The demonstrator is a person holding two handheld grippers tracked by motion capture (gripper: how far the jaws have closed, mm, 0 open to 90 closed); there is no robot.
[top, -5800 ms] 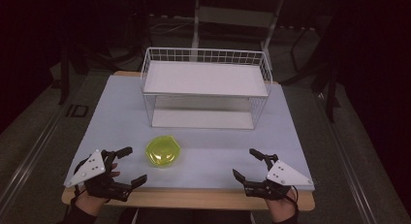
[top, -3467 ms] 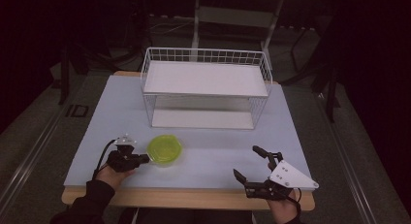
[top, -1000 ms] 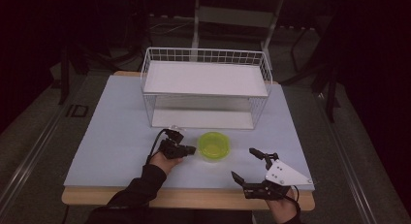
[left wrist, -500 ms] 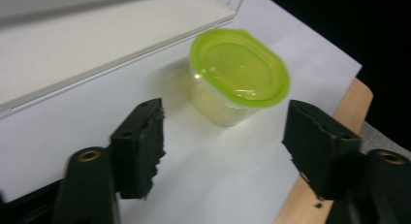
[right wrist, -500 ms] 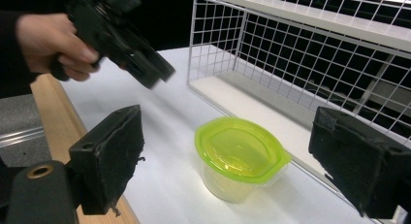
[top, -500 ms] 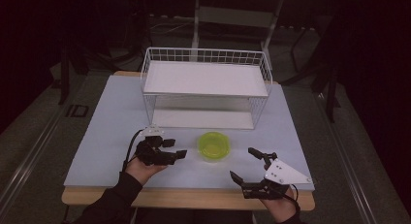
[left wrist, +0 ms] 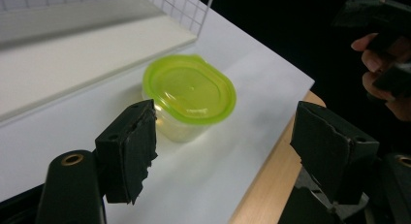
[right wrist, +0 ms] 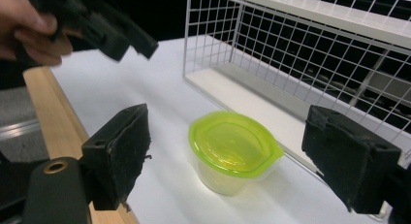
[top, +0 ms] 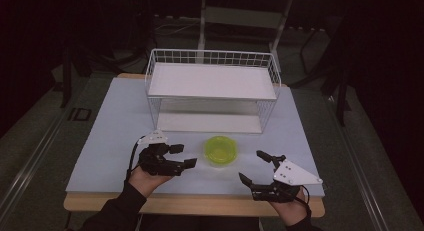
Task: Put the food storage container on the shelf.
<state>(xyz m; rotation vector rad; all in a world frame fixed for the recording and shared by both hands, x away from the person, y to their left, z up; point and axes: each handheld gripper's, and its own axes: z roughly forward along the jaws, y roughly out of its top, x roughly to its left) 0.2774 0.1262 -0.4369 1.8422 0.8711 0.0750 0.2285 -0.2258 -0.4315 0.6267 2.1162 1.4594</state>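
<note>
The white surface (top: 115,126) is carrying a white wire rack (top: 212,88) toward its far side, with a shelf board inside. Nearer the person, the left tool (top: 181,156) is hovering just left of the container, its jaws having just been opening and now standing wide with nothing between them. The right tool (top: 252,167) is resting near the front edge, jaws wide and empty. Between the two, the small clear container (top: 220,150) with its green lid is sitting upright in front of the rack, apart from both tools.

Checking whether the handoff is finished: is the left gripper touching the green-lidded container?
Apart. In the left gripper view, the left gripper has open jaws, just opened wider, with bare table between them and the container.
</note>
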